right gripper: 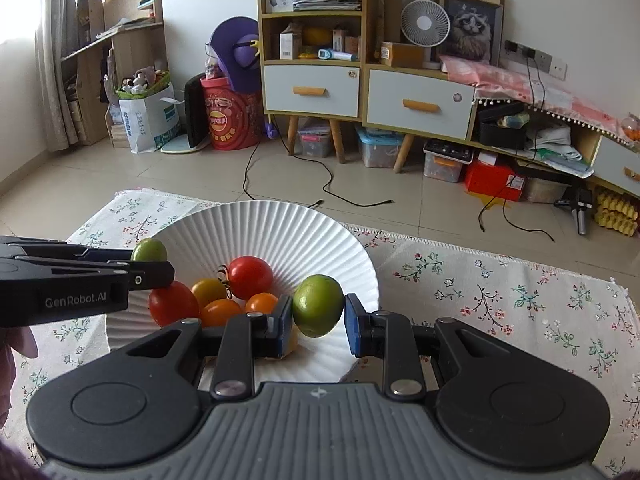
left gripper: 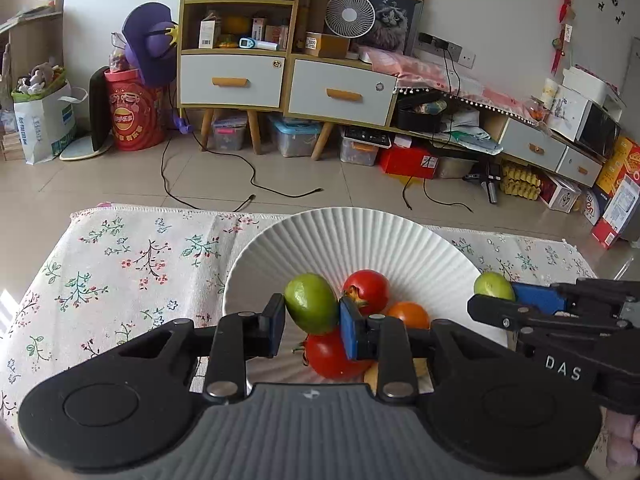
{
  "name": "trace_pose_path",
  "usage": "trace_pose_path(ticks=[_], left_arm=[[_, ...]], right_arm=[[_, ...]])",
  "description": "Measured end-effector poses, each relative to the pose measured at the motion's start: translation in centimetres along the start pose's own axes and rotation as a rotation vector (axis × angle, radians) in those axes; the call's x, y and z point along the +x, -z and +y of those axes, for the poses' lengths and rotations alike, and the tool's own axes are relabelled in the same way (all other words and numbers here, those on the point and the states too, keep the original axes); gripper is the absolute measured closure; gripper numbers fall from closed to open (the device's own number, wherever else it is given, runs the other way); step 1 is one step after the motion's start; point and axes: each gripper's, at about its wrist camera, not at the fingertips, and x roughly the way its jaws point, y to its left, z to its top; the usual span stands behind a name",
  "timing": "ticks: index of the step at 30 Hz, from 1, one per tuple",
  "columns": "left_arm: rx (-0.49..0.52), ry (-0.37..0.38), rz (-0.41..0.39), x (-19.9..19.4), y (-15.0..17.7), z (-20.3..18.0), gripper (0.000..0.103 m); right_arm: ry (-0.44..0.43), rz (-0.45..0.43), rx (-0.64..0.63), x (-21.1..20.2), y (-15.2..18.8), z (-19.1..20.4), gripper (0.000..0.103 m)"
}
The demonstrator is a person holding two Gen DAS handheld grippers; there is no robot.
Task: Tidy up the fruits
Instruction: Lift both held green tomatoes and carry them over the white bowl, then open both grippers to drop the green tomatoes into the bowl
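Two grippers – left gripper [left gripper: 310,322] and right gripper [right gripper: 318,320] – each clamp a green fruit [left gripper: 311,303] over white plate [right gripper: 280,224]; floral tablecloth [left gripper: 120,264], tiled floor [right gripper: 180,176], cluttered shelving [left gripper: 240,32] behind.

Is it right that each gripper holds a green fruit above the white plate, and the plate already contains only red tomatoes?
Not quite. Each gripper, left and right, does hold a green fruit above the white plate, but the right wrist view shows orange tomatoes among the red tomatoes.

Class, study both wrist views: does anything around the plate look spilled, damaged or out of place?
Nothing stands out. The white plate sits flat on the floral cloth, tomatoes inside. Each gripper, left and right, holds a green fruit above it.
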Motion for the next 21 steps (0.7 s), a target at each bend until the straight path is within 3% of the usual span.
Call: trace_pose_path(ticks=[21], left_arm=[[-0.005,-0.031,0.005,1.4,-0.1,-0.2,0.081]], right_arm=[[-0.006,0.01,0.015,0.6,0.2,-0.2,0.075]])
